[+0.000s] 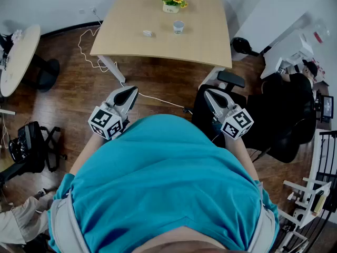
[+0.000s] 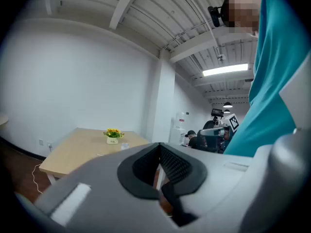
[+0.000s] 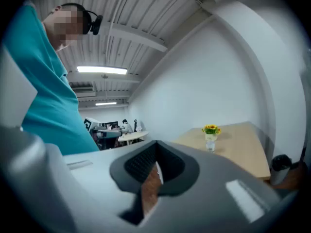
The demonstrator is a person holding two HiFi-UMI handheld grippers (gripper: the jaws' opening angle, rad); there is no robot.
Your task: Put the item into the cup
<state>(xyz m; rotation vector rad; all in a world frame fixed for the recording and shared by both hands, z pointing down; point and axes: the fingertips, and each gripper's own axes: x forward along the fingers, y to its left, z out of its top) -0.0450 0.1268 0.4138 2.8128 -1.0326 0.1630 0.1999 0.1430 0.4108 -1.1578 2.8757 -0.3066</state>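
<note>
Far ahead, a small clear cup stands on the light wooden table, with a small white item lying to its left. Both grippers hover close to my chest over the wooden floor, well short of the table. My left gripper and right gripper both have their jaws together, with nothing between them. The cup is tiny in the left gripper view, beyond the left gripper. From the right gripper, the cup stands below the flowers.
A pot of yellow flowers stands behind the cup. A black office chair is at the table's near right corner. A white cable trails on the floor. A round table stands left, and a person in black sits right.
</note>
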